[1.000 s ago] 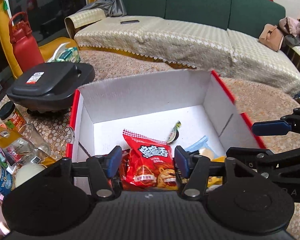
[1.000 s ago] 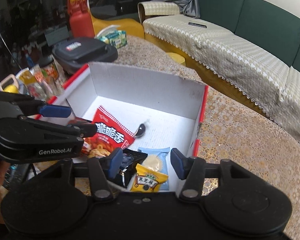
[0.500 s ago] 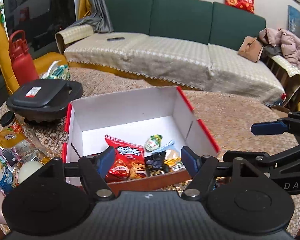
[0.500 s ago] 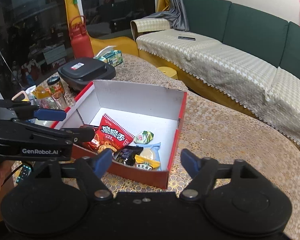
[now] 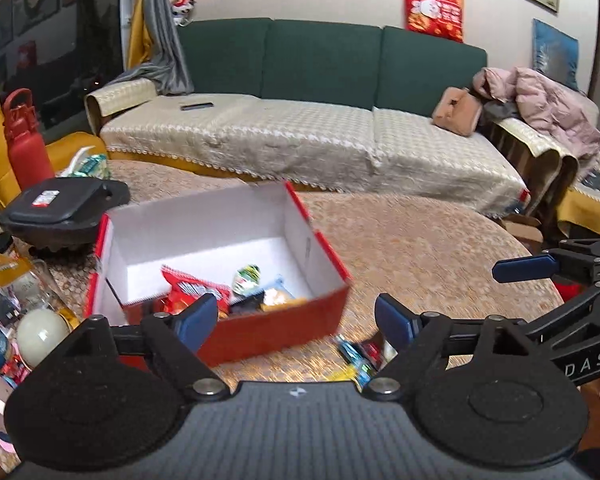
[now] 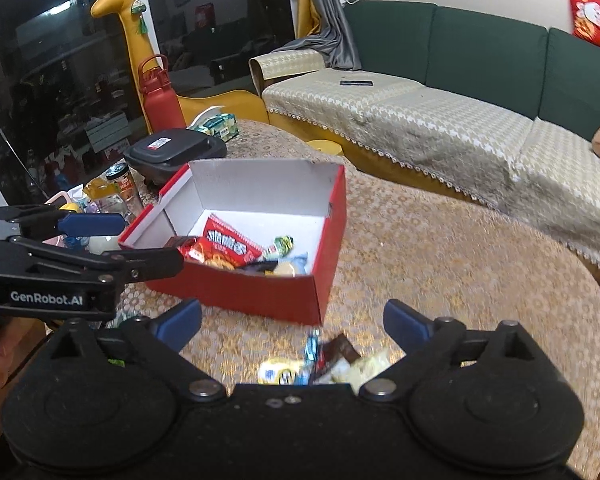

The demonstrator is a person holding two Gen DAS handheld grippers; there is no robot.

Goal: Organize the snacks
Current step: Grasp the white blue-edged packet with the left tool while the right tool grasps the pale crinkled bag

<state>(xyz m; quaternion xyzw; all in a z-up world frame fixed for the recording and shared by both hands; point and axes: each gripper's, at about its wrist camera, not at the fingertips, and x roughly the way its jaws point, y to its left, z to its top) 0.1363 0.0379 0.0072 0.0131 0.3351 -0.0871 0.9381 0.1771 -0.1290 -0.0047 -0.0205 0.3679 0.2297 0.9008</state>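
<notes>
A red cardboard box [image 5: 324, 256] [image 6: 336, 220] with a white inside stands on the round table and holds several snack packets, among them a red bag [image 5: 192, 290] [image 6: 228, 246] and a green-wrapped sweet [image 5: 246, 276] [image 6: 282, 244]. More loose snack packets [image 5: 358, 356] [image 6: 324, 364] lie on the table in front of the box. My left gripper [image 5: 296, 318] hovers above the box's near wall, jaws opening, nothing between them. My right gripper [image 6: 292, 320] hangs over the loose packets, jaws opening wide and empty.
A black lidded appliance [image 5: 64, 204] [image 6: 172, 152], a red bottle [image 5: 22, 140] [image 6: 158, 98], jars and bottles [image 5: 8, 280] crowd the table's left side. A green sofa [image 5: 300, 120] with a beige cover runs behind. The gold-patterned tablecloth [image 6: 460, 264] is bare at the right.
Both grippers pulled back and up out of the box and their jaws spread wider. The loose packets on the table in front of the box came into view.
</notes>
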